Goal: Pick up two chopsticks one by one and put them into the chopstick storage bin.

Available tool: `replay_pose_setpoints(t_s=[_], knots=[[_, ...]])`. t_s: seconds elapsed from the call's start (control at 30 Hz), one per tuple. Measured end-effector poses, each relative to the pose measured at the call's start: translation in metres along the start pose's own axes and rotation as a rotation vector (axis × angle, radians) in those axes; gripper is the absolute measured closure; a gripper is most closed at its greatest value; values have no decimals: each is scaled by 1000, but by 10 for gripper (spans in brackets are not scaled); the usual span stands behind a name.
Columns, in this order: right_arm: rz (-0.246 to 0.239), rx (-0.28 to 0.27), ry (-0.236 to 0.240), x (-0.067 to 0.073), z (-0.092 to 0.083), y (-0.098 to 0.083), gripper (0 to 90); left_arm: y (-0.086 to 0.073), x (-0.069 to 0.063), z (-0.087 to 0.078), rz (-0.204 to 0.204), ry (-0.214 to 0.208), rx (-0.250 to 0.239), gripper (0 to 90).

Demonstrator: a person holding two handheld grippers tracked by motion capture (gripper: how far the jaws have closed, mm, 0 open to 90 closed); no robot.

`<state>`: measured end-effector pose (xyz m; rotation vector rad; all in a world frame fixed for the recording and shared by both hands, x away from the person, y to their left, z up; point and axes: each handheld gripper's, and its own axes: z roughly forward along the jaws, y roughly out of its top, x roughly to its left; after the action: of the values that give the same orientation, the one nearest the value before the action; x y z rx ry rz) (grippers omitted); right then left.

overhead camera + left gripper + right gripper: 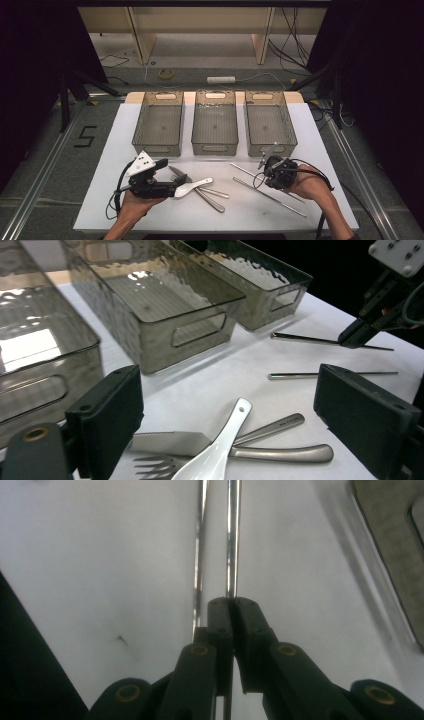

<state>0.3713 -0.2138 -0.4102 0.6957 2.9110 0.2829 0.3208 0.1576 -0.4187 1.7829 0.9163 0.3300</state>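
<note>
My right gripper (261, 163) (231, 603) is shut on a thin metal chopstick (232, 540) (305, 339), with the rod running out between its closed jaws over the white mat. A second chopstick (270, 197) (330, 374) lies beside it. My left gripper (175, 186) (235, 407) stands open, its two black pads wide apart and nothing gripped. Below and between them lie a white ceramic spoon (192, 186) (220, 450), a fork (155, 465) and a knife (170, 442), crossed in a small heap.
Three empty smoky clear bins (156, 148) (215, 148) (272, 148) stand side by side at the back of the white mat (150, 210). A person's hands come in from the front edge. Cables trail from both grippers.
</note>
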Motion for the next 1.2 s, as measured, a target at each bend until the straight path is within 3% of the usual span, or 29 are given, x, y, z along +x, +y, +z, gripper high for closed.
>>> replay_pose_setpoints(t_s=[0.33, 0.67, 0.77, 0.9, 1.1, 1.2], knots=[[-149, -31, 10, 32, -9, 30, 865, 11, -24, 35, 124, -108, 136, 133], [-261, -10, 24, 51, -5, 46, 865, 15, -46, 57, 282, -163, 257, 170], [-277, -10, 31, 56, -4, 48, 865, 16, -52, 63, 352, -172, 308, 210], [-280, -5, 37, 61, -5, 51, 865, 14, -58, 69, 399, -198, 360, 253], [-302, -15, 39, 67, -6, 53, 865, 8, -65, 74, 465, -217, 399, 377], [-336, -24, 33, 68, -7, 54, 865, 6, -68, 76, 495, -222, 410, 442]])
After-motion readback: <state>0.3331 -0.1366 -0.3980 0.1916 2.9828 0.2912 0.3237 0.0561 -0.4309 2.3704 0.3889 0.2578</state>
